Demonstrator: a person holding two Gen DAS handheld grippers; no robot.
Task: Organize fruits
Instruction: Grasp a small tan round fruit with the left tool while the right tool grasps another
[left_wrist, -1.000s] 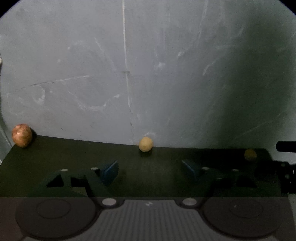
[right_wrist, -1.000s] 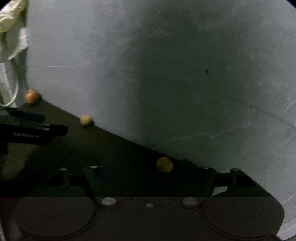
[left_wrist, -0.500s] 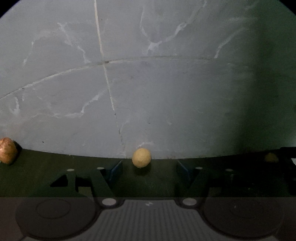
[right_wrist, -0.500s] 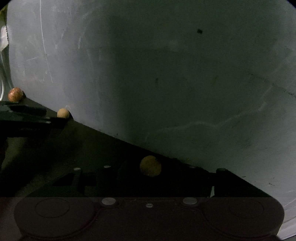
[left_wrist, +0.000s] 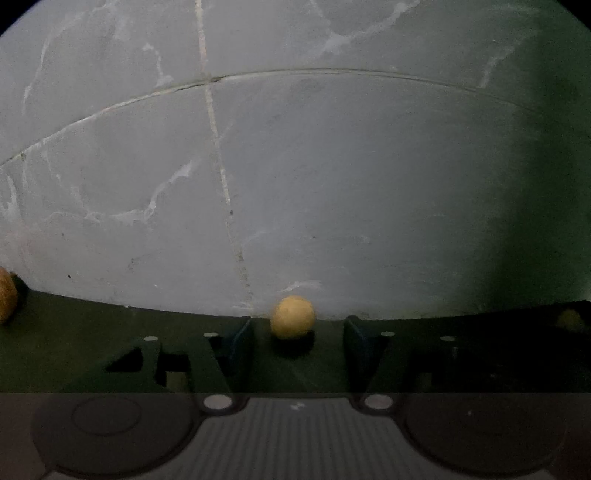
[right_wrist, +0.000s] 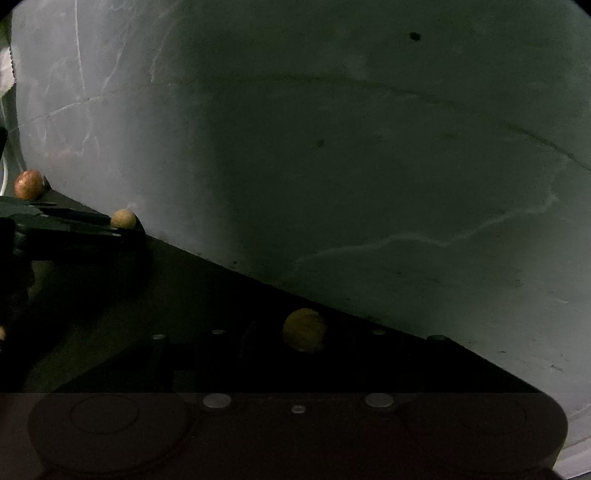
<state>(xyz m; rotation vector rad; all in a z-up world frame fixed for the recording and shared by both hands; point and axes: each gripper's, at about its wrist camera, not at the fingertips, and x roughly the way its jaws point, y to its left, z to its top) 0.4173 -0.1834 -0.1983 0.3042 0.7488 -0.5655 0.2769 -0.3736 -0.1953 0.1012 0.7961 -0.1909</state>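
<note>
Along a grey wall, your dark table (left_wrist: 92, 332) carries three fruits. The pale round fruit (left_wrist: 292, 316) sits between your left gripper's (left_wrist: 298, 341) closing jaws, gaps either side. The yellow fruit (right_wrist: 303, 329) sits between your right gripper's (right_wrist: 301, 345) closing jaws; contact unclear. The reddish fruit (right_wrist: 28, 183) lies far left.

The wall (left_wrist: 332, 166) looks like rough grey plaster or cement, matt, with chalky white streaks and hairline cracks. The tabletop (left_wrist: 74, 343) is a dark, dull matt sheet, no shine at all. The round fruit (left_wrist: 292, 316) has a pale yellow, dry, slightly grainy skin; the one at 9 o'clock (right_wrist: 28, 183) is reddish-brown with a faint gloss. The gripper fingers (left_wrist: 240, 343) look like matt dark plastic.
</note>
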